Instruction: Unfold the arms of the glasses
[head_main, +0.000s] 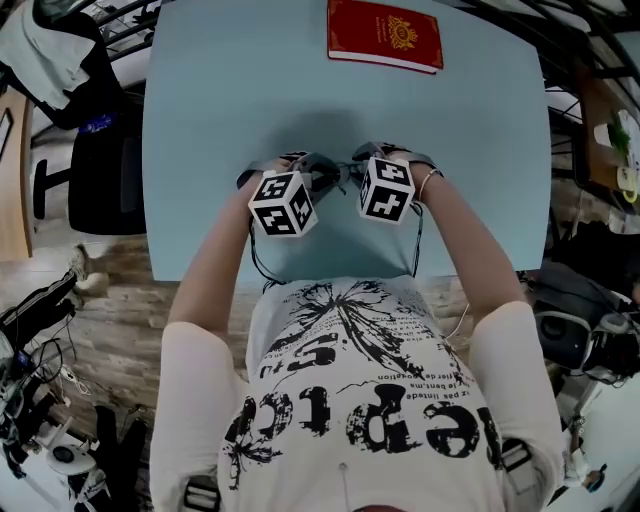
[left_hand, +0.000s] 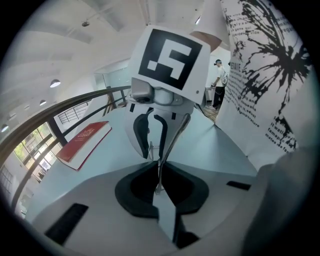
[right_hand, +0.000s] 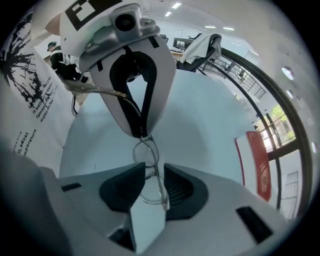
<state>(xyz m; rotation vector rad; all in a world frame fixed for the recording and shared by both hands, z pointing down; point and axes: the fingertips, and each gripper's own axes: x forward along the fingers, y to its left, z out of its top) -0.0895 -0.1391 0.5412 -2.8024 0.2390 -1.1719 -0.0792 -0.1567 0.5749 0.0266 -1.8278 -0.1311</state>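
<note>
The thin wire-rimmed glasses (right_hand: 146, 150) hang over the light blue table (head_main: 220, 90), between my two grippers. My left gripper (left_hand: 159, 164) is shut on one end of the frame, and the wire runs edge-on through its pads. One arm (right_hand: 95, 90) of the glasses sticks out sideways from that grip. My right gripper (right_hand: 151, 172) faces the left one and points steeply down. The bridge and both lenses sit in the gap between its pads, which stand apart and do not press on the wire. In the head view both marker cubes (head_main: 282, 202) hide most of the glasses.
A red book (head_main: 385, 33) lies at the table's far edge. The person's torso in a printed white shirt (head_main: 350, 400) is close against the near edge. A black chair (head_main: 105, 170) stands left of the table, with cables and equipment on the floor around it.
</note>
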